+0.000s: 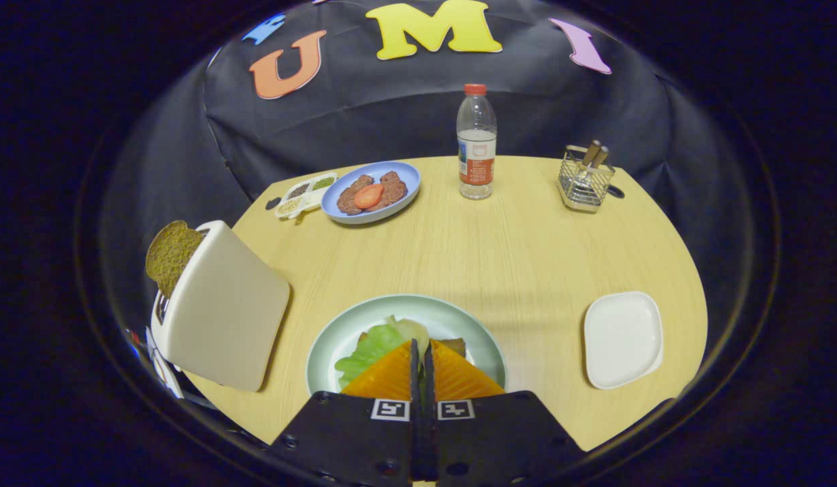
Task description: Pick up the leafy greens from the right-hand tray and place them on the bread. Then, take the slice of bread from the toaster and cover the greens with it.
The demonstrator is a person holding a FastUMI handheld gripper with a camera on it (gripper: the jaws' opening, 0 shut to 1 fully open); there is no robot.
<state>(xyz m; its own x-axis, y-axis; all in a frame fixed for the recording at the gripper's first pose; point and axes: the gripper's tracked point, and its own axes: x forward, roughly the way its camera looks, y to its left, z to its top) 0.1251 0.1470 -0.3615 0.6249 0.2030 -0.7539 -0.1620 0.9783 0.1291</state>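
Observation:
My gripper [422,343] hovers low over a pale green plate [459,312] near the table's front edge. Its fingers are pressed almost together on a thin part of the leafy greens [368,352], which spread out to the left of the fingertips and just ahead of them. A brown slice of bread [455,345] lies on the plate under the greens, peeking out by the right fingertip. To the left stands a white toaster [222,311] with a dark slice of bread [170,256] sticking out of its top. The white square tray [621,338] on the right is bare.
At the back of the round wooden table [513,250] stand a blue plate [408,177] with meat patties and a tomato slice, a small seasoning tray [303,193], a water bottle [476,145] and a wire cutlery holder [584,182].

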